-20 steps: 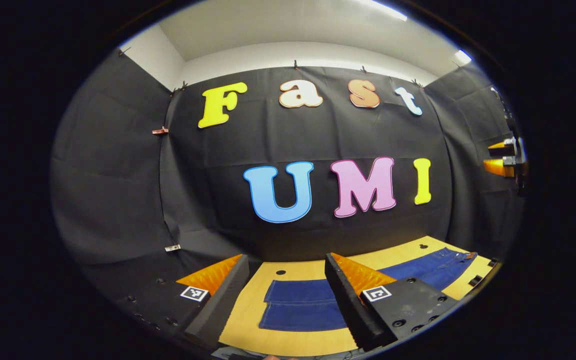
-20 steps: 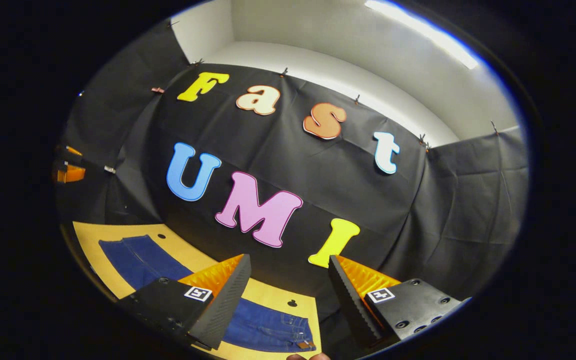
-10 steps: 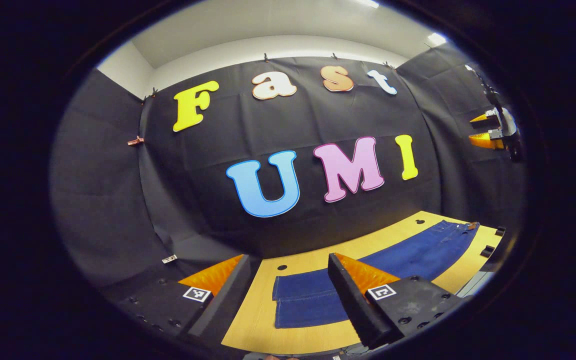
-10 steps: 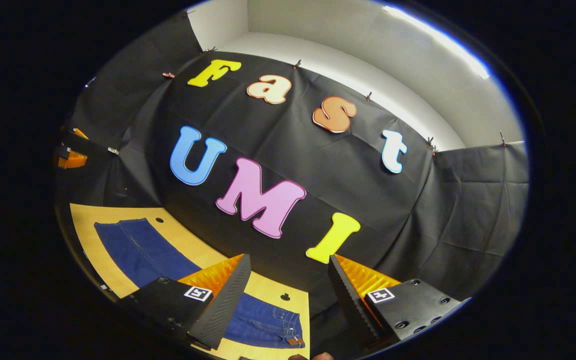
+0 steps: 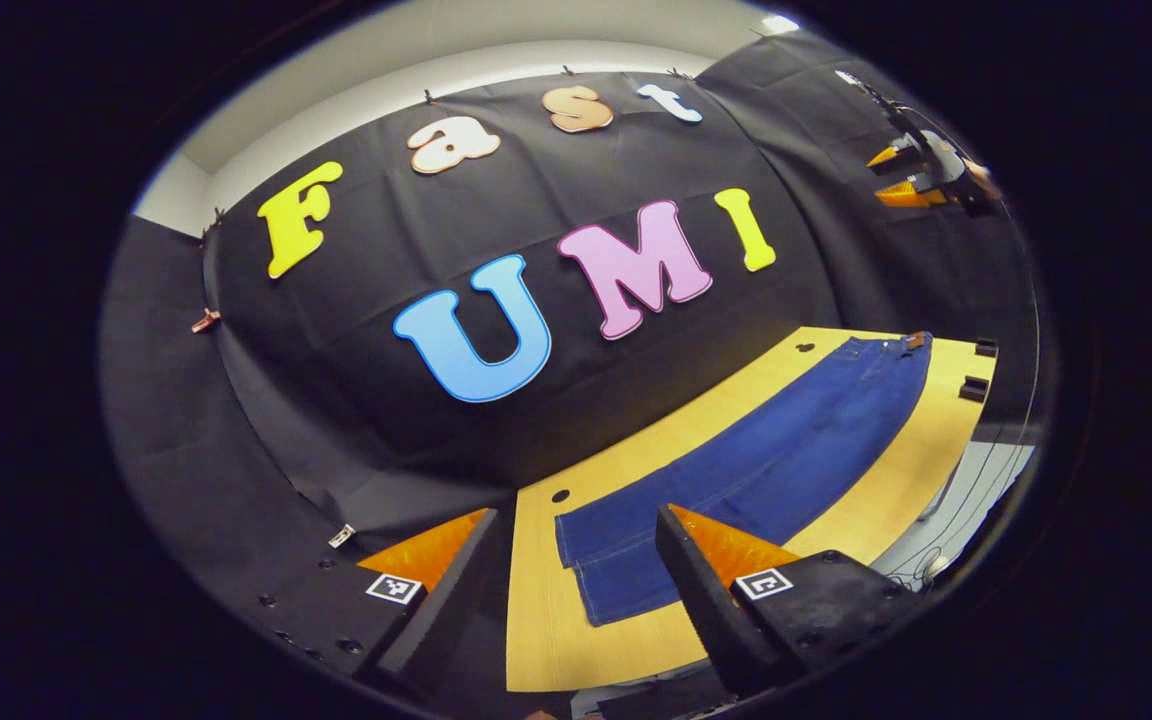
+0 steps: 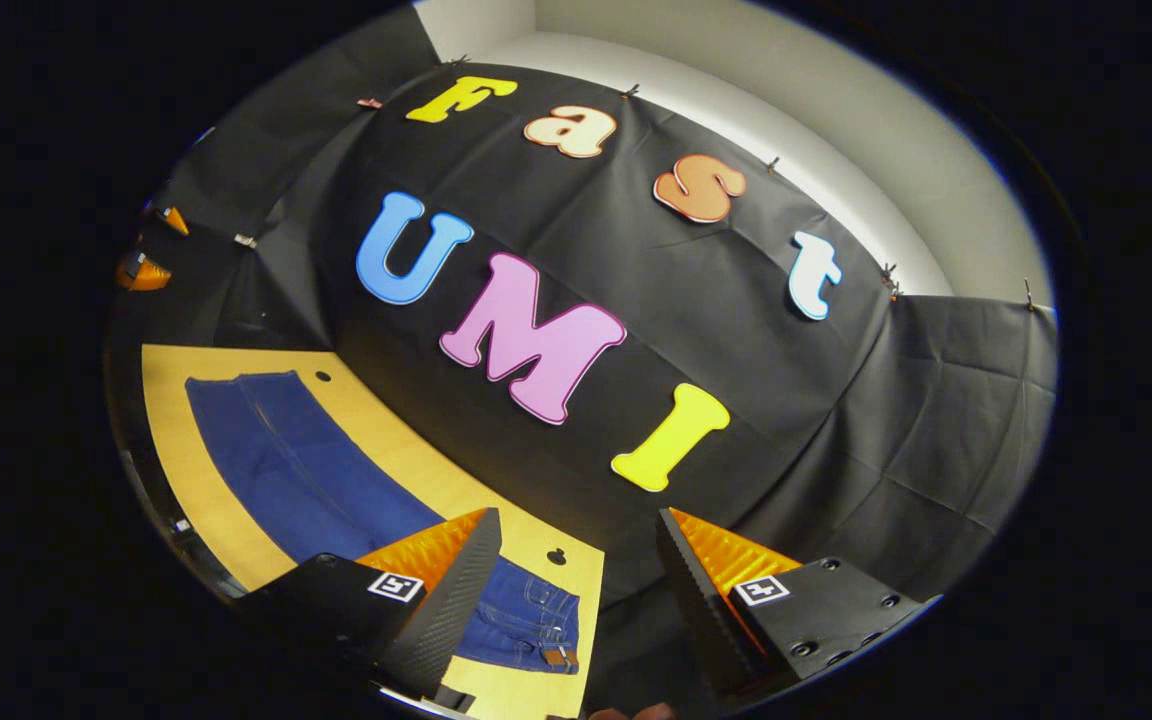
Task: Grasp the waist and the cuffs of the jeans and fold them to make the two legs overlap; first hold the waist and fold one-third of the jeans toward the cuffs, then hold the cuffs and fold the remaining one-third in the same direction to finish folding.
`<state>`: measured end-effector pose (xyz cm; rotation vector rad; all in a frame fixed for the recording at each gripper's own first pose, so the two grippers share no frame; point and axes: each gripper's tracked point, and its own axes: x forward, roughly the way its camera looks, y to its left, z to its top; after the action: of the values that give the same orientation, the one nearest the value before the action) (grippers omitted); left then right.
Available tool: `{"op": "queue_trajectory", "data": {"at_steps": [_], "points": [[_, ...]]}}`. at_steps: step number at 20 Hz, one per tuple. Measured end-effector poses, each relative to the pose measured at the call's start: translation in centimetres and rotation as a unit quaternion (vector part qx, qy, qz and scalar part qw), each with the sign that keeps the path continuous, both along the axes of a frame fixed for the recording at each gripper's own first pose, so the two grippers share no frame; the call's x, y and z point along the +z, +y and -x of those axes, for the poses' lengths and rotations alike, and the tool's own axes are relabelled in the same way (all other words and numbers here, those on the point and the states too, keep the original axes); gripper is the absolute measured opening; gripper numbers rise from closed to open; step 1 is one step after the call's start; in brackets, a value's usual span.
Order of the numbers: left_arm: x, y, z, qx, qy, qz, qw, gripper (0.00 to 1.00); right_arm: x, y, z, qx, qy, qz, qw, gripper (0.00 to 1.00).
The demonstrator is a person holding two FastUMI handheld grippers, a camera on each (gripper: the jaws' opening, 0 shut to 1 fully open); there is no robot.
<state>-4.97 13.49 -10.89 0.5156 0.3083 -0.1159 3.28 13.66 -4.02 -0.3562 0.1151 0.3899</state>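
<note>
My left gripper [image 5: 576,570] is showing 2 wedge fingers w/ ribbed inner faces, black plates behind dotted w/ round screws, a square b/w marker tag on each. My right gripper [image 6: 576,570] is looking identical: same ribbing, screws, tags. A fingertip of mine [image 6: 636,712] is peeking at btm edge.

A wooden table [image 5: 536,620] meets black cloth wall [image 5: 266,400].

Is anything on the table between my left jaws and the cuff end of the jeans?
Nothing visible. The left gripper is open above the cuffs of the jeans, which lie flat on the bare wooden table with no object between them.
</note>
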Motion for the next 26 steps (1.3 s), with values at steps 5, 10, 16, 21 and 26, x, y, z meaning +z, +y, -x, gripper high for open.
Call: {"op": "queue_trajectory", "data": {"at_steps": [5, 10, 16, 21, 26], "points": [[-4.7, -0.1, -0.4, -0.067, 0.061, -0.079, 0.993, 0.98, -6.2, 0.5, -0.9, 0.035, 0.059, 0.046, 0.997, 0.96], [-10.5, 2.0, -1.8, -0.113, 0.128, -0.143, 0.975, 0.98, -10.0, 1.0, -2.4, 0.068, 0.07, 0.106, 0.99, 0.96], [-17.9, 5.0, -4.9, -0.166, 0.195, -0.208, 0.944, 0.98, -19.4, 1.2, -3.1, 0.159, 0.096, 0.204, 0.961, 0.96], [-24.6, 6.5, -8.4, -0.22, 0.262, -0.251, 0.906, 0.98, -30.3, 1.1, -3.1, 0.224, 0.122, 0.306, 0.917, 0.96], [-29.0, 7.5, -12.8, -0.247, 0.285, -0.303, 0.875, 0.98, -39.9, -1.3, -2.5, 0.27, 0.18, 0.363, 0.874, 0.97]]}}
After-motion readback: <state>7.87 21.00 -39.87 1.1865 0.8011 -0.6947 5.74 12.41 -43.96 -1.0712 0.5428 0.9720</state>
